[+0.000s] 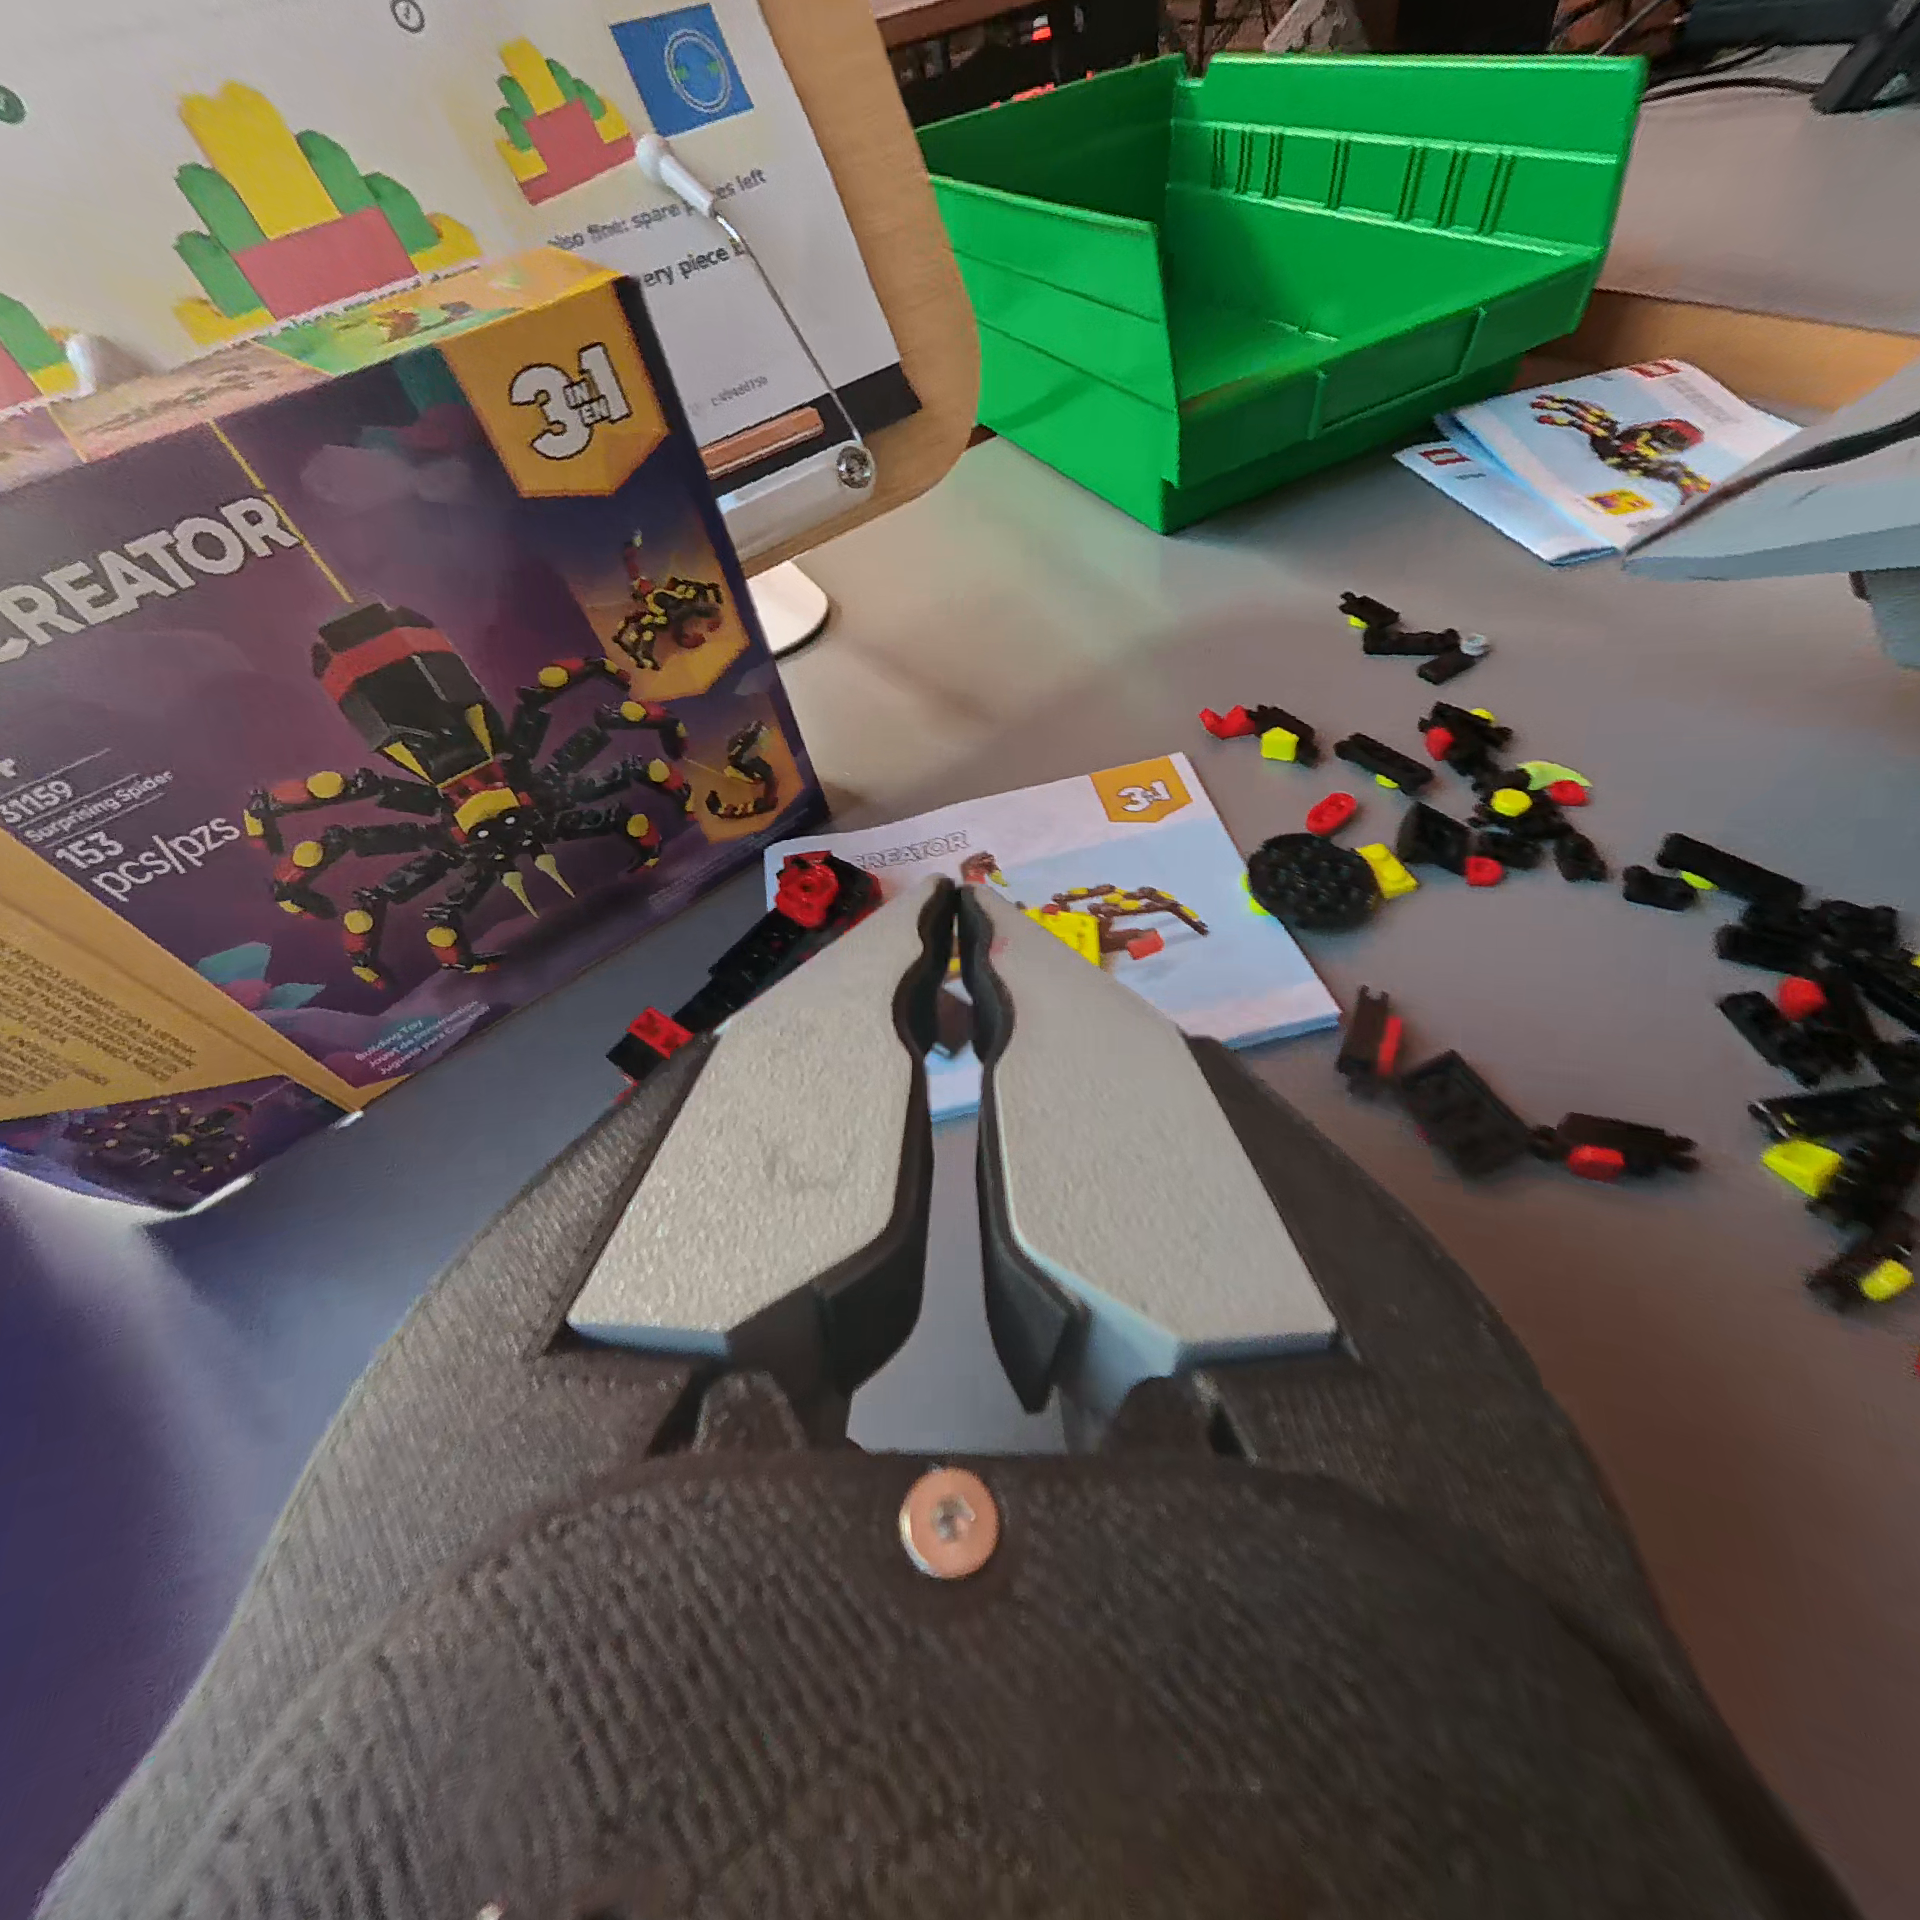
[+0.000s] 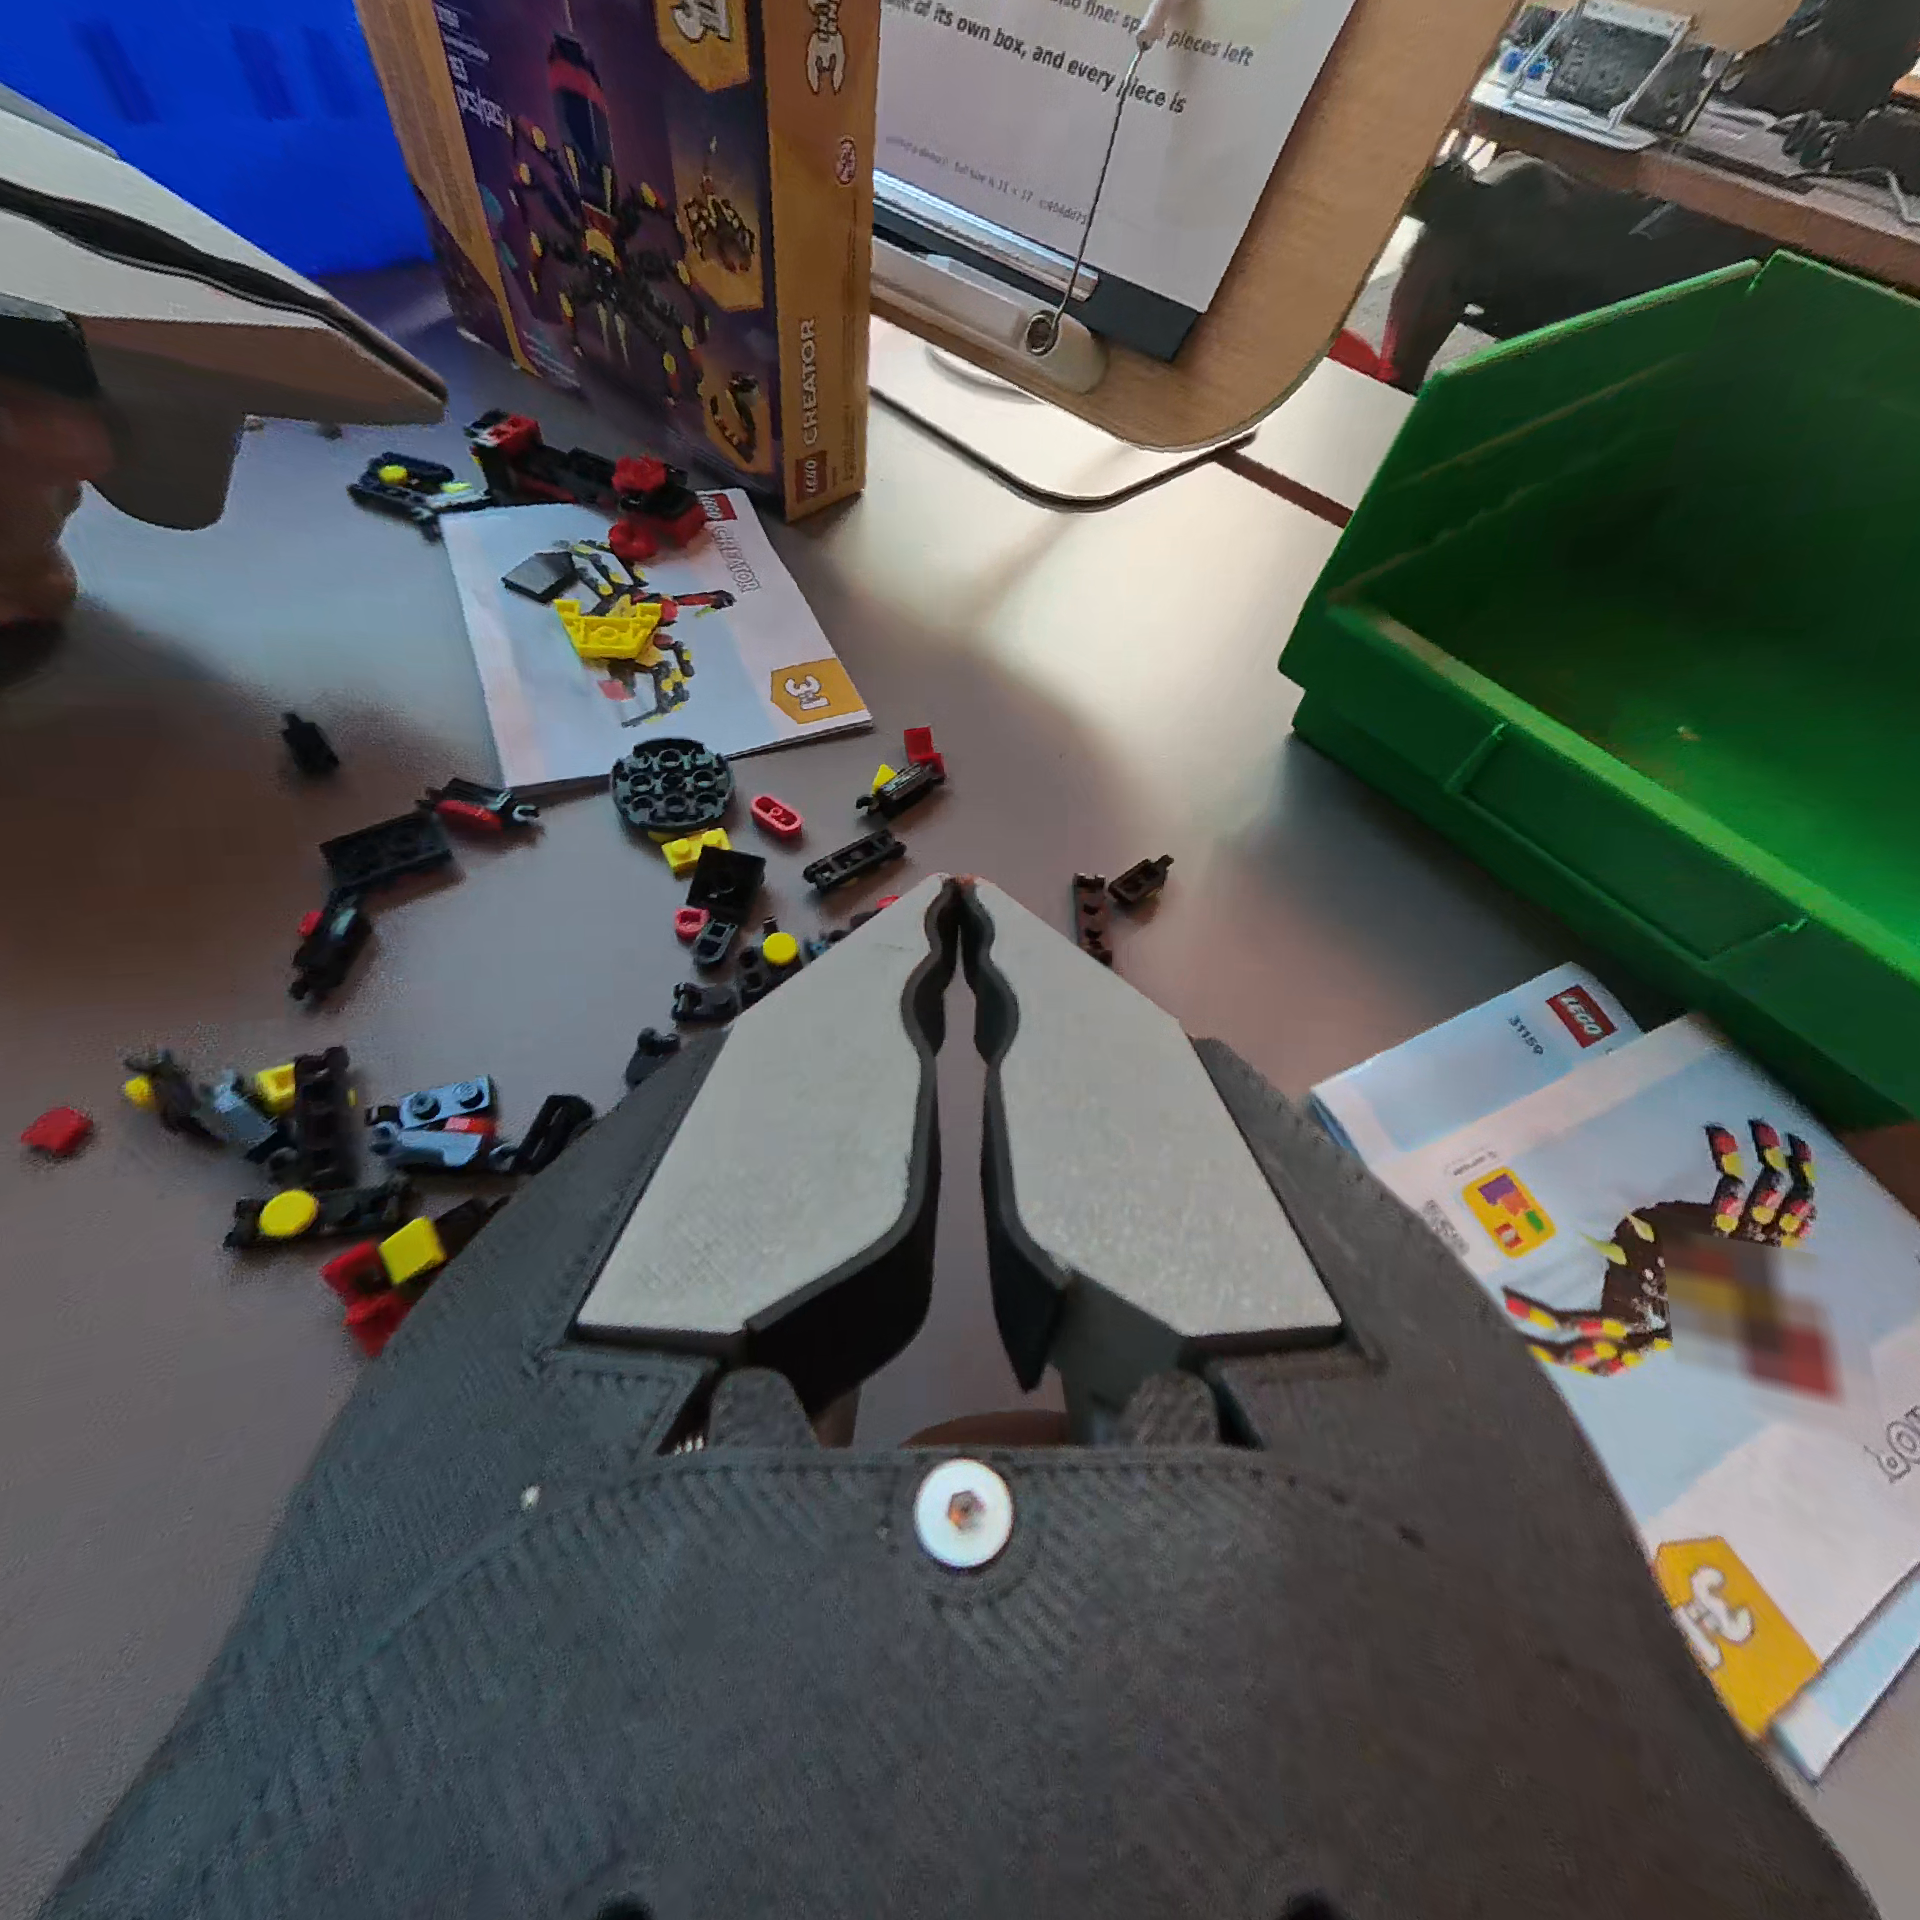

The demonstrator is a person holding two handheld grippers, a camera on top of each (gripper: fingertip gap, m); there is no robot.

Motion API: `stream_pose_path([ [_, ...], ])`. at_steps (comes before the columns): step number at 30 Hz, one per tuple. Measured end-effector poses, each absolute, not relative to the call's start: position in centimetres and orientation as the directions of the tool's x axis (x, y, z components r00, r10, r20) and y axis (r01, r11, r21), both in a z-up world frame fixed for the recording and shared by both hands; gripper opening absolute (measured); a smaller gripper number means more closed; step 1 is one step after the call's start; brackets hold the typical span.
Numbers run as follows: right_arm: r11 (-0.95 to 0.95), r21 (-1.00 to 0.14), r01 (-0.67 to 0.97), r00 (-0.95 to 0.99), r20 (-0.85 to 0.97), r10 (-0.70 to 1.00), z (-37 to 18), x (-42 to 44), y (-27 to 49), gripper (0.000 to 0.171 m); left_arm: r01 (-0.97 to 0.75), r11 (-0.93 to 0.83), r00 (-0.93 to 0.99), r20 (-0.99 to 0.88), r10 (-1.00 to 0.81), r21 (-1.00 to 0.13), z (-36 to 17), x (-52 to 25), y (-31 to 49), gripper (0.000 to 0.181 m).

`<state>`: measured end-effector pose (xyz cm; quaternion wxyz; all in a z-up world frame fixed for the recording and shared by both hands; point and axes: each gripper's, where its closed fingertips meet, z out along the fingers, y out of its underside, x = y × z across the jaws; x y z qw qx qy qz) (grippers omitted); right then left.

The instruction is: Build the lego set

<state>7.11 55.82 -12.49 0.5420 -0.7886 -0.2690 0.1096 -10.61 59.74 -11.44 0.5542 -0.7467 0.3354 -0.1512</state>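
A: Where does the build stand?

B: Early, I'd judge. A small black-and-red assembly point(image 1: 774, 951) lies at the corner of an instruction booklet point(image 1: 1205, 940), just beside the set's box point(image 1: 395, 727). Most of the loose pieces point(image 2: 717, 894) are scattered over the grey table point(image 2: 1091, 665), among them a round black plate point(image 2: 672, 784) at the booklet's edge.

A: And the claws?

B: The left gripper point(image 1: 958, 896) has its jaws pressed together over the booklet; something small and dark shows in the gap behind the tips, but I can't tell whether it is gripped or lies beneath. The right gripper point(image 2: 957, 885) is also pressed together, tips meeting above the scatter. A speck of red shows at the very tip, too small to say whether it is a held piece.

A: Why the layout?

B: Pieces seem spread out so each can be picked singly. The box stands upright, probably as a picture reference. A second booklet point(image 2: 1662, 1226) lies by the green bin point(image 2: 1538, 769), which looks empty and may be for sorting. A wooden stand with a printed sheet point(image 1: 665, 208) sits behind.
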Motion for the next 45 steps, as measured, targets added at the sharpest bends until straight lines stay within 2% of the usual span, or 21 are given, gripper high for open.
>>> stream_pose_path([
  [8, -0.193, -0.954, 0.228, 0.838, 0.091, 0.539, -10.9, 7.5, 61.5, 0.000, -0.420, -0.203, 0.652, -0.138, -0.746, -0.885, -13.1, -9.6, 62.8, 0.000],
  [10, -0.124, -0.976, 0.176, 0.861, 0.092, 0.500, -9.6, 8.0, 62.5, 0.000, -0.452, -0.210, 0.630, -0.144, -0.763, -0.867, -13.7, -9.2, 62.6, 0.000],
  [13, 0.094, -0.993, 0.077, 0.885, 0.112, 0.453, -6.4, 8.7, 62.2, 0.000, -0.498, -0.145, 0.555, -0.187, -0.810, -0.855, -13.7, -8.7, 61.9, 0.000],
  [14, 0.128, -0.990, 0.056, 0.883, 0.109, 0.457, -6.0, 8.7, 62.1, 0.000, -0.520, -0.106, 0.532, -0.225, -0.816, -0.847, -13.5, -8.7, 62.0, 0.008],
  [17, 0.091, -0.995, 0.048, 0.845, 0.089, 0.528, -6.4, 7.6, 62.9, 0.000, -0.664, -0.019, 0.423, -0.355, -0.833, -0.748, -14.4, -9.6, 63.1, 0.018],
  [19, 0.091, -0.995, 0.045, 0.845, 0.087, 0.527, -6.4, 7.3, 63.4, 0.000, -0.743, -0.023, 0.360, -0.370, -0.856, -0.669, -16.0, -10.2, 64.3, 0.024],
  [22, 0.100, -0.992, 0.076, 0.834, 0.118, 0.538, -6.5, 6.6, 63.2, 0.000, -0.750, -0.017, 0.364, -0.392, -0.845, -0.661, -16.4, -10.5, 66.9, 0.023],
  [26, 0.133, -0.987, 0.095, 0.833, 0.152, 0.531, -6.3, 6.4, 62.4, 0.000, -0.755, -0.064, 0.382, -0.359, -0.852, -0.652, -16.5, -11.0, 67.8, 0.013],
  [28, 0.133, -0.986, 0.101, 0.832, 0.157, 0.532, -6.3, 6.4, 62.0, 0.000, -0.715, -0.117, 0.417, -0.286, -0.863, -0.689, -15.9, -11.3, 67.5, 0.012],
  [31, 0.156, -0.978, 0.135, 0.825, 0.199, 0.529, -6.4, 6.2, 61.4, 0.000, -0.516, -0.283, 0.492, -0.009, -0.870, -0.809, -13.0, -11.0, 66.0, 0.011],
  [35, 0.184, -0.966, 0.182, 0.699, 0.258, 0.666, -7.0, 2.7, 59.1, 0.000, -0.255, -0.417, 0.421, 0.289, -0.860, -0.872, -8.6, -9.7, 62.8, 0.011],
  [36, 0.187, -0.962, 0.198, 0.672, 0.272, 0.689, -7.2, 1.7, 58.4, 0.003, -0.217, -0.427, 0.396, 0.321, -0.860, -0.878, -7.9, -9.2, 61.9, 0.011],
  [37, 0.196, -0.958, 0.210, 0.651, 0.287, 0.702, -7.3, 0.8, 57.8, 0.016, -0.181, -0.437, 0.362, 0.354, -0.863, -0.881, -7.3, -8.5, 60.9, 0.011],
  [40, 0.229, -0.951, 0.208, 0.601, 0.309, 0.737, -7.0, -1.8, 55.7, 0.021, -0.104, -0.459, 0.227, 0.428, -0.875, -0.882, -5.7, -6.5, 57.4, 0.010],
  [43, 0.206, -0.972, 0.113, 0.547, 0.234, 0.804, -5.9, -3.5, 53.6, 0.027, -0.025, -0.473, 0.114, 0.468, -0.876, -0.881, -4.3, -4.8, 54.7, 0.010],
  [45, 0.121, -0.991, 0.062, 0.512, 0.135, 0.848, -5.9, -4.3, 52.9, 0.037, 0.057, -0.482, 0.064, 0.485, -0.872, -0.874, -3.5, -4.1, 53.8, 0.010],
])
